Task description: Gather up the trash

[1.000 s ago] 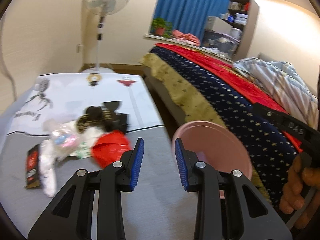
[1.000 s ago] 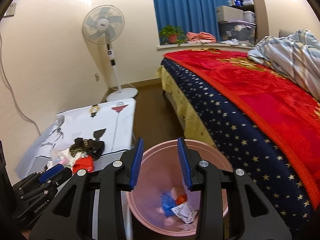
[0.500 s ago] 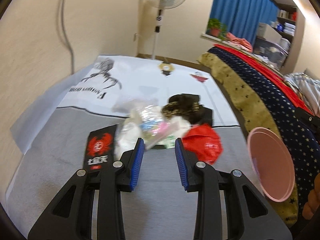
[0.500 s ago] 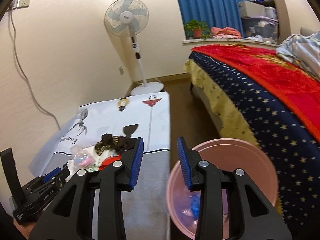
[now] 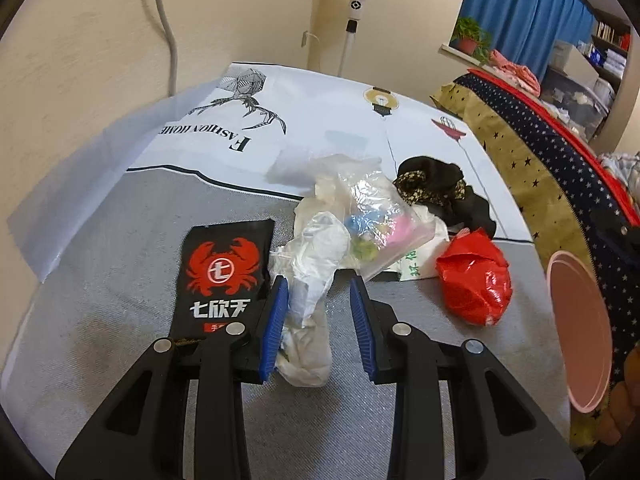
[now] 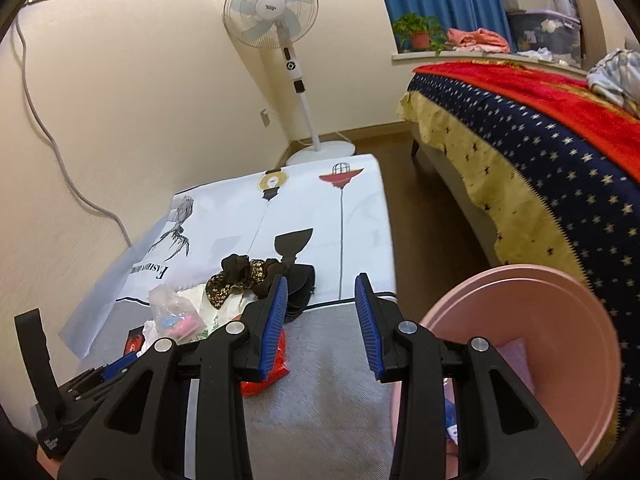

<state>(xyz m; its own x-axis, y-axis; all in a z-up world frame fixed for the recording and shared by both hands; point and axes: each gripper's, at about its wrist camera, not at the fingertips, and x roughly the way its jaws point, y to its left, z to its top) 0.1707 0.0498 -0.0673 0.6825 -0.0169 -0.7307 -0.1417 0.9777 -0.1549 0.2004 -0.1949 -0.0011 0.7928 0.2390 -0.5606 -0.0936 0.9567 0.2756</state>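
A heap of trash lies on the grey-and-white table cloth. A crumpled white plastic wrapper lies between the open fingers of my left gripper. Beside it are a black packet with a red crab, a clear bag with coloured bits, a red plastic bag and a black-and-gold cloth. My right gripper is open and empty above the table's near right part. The pink trash bin stands at its right; it also shows in the left wrist view.
A white pedestal fan stands beyond the table's far end. A bed with a starred navy and red cover runs along the right, past a strip of brown floor. A grey cable hangs on the left wall.
My left gripper has swung left from the bin and moved down onto the heap, so the white wrapper now lies between its fingers. My right gripper has shifted left from over the bin to over the table.
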